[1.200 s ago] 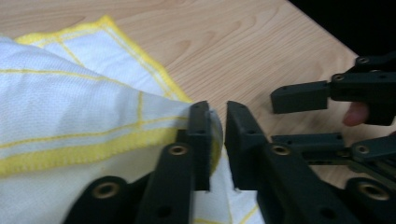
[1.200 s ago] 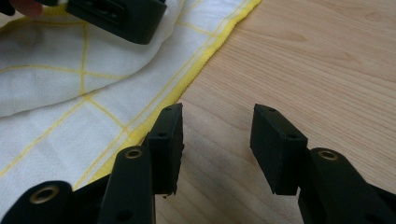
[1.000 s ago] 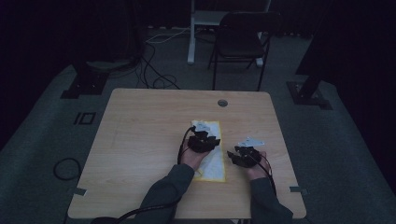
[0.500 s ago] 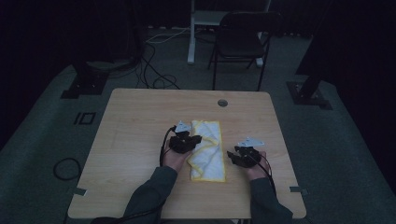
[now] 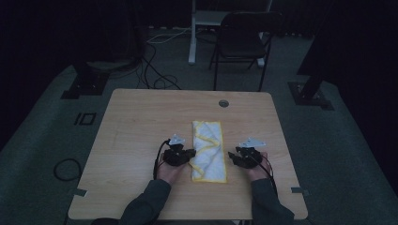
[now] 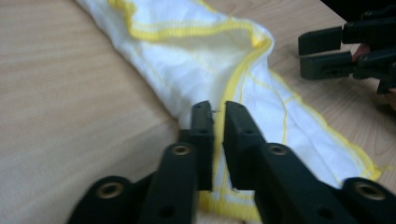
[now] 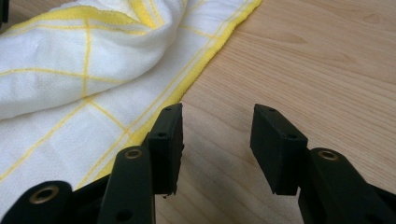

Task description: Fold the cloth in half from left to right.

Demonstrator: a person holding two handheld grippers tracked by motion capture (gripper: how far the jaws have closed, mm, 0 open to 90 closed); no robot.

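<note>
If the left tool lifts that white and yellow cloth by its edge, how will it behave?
The cloth is rumpled into soft folds, so it will probably droop rather than hold shape. It looks thin, so likely light. Pushed across the table, it would probably bunch rather than slide flat.

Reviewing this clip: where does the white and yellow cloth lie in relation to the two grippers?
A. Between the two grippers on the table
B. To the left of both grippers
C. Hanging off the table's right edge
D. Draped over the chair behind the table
A: in the high view the cloth lies flat on the table, with the left gripper at its left edge and the right gripper just off its right edge.
</note>
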